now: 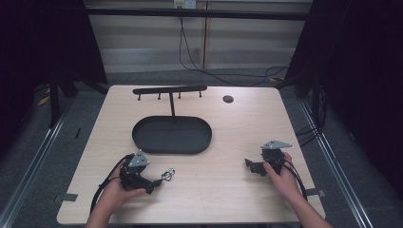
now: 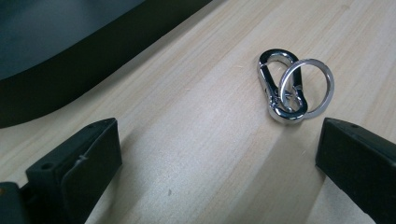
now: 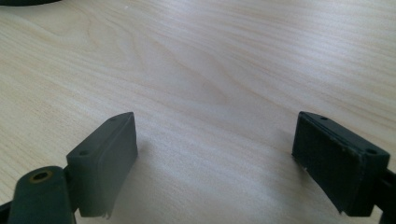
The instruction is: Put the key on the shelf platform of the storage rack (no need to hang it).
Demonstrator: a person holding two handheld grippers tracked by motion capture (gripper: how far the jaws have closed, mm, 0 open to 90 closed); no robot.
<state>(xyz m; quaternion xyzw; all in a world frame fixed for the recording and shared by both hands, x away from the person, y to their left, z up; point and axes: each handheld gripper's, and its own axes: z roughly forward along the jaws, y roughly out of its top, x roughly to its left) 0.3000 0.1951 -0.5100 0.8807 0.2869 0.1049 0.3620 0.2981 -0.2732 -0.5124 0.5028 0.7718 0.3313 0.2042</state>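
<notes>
Both jaws spread wide and hold nothing: the left gripper sits just short of the carabiner and key ring at 7 o'clock on the table, the right gripper over bare wood at 4 o'clock, the oval tray central.

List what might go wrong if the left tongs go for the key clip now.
The clip and its loose ring lie flat on the table, so the open left tongs may pinch only the ring, or push both away. They lie off toward one jaw, so a straight close could miss.
</notes>
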